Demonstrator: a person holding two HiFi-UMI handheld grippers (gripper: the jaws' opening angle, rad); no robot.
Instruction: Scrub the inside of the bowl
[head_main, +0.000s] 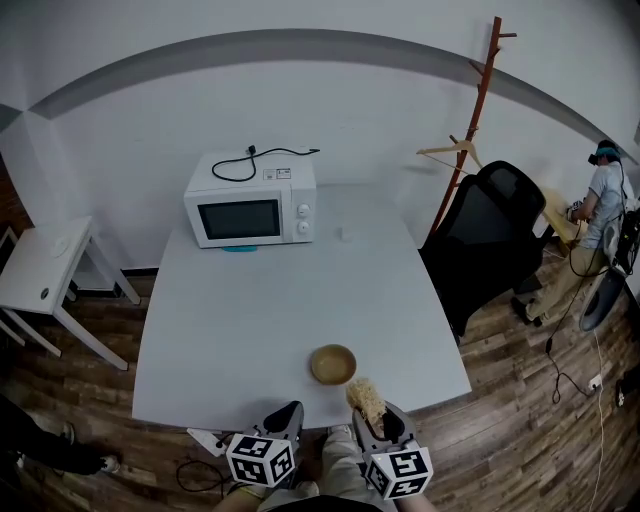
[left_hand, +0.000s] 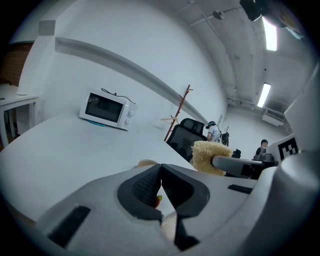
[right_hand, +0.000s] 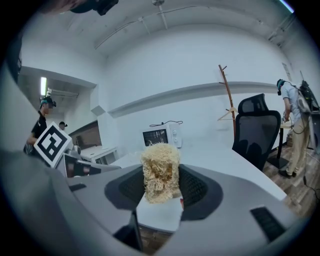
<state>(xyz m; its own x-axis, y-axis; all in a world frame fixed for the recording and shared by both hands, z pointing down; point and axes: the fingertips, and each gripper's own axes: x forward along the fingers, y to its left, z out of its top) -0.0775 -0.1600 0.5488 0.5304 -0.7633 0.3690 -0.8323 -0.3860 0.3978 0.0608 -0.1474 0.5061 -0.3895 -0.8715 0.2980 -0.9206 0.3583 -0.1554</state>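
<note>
A small wooden bowl (head_main: 333, 364) sits upright near the front edge of the white table (head_main: 260, 330). My right gripper (head_main: 372, 413) hangs just past that edge, to the bowl's right and nearer me, shut on a pale yellow loofah scrubber (head_main: 366, 400) that stands up between its pads (right_hand: 160, 172). My left gripper (head_main: 290, 413) is shut with nothing in it, off the table edge to the bowl's near left. In the left gripper view the jaws (left_hand: 160, 187) meet, a sliver of the bowl (left_hand: 147, 163) shows just above them, and the scrubber (left_hand: 207, 156) appears at the right.
A white microwave (head_main: 252, 206) with its black cord on top stands at the table's far side. A black office chair (head_main: 490, 240) and a wooden coat stand (head_main: 470, 130) are at the right. A small white side table (head_main: 45, 265) is at the left. A person (head_main: 603, 205) stands far right.
</note>
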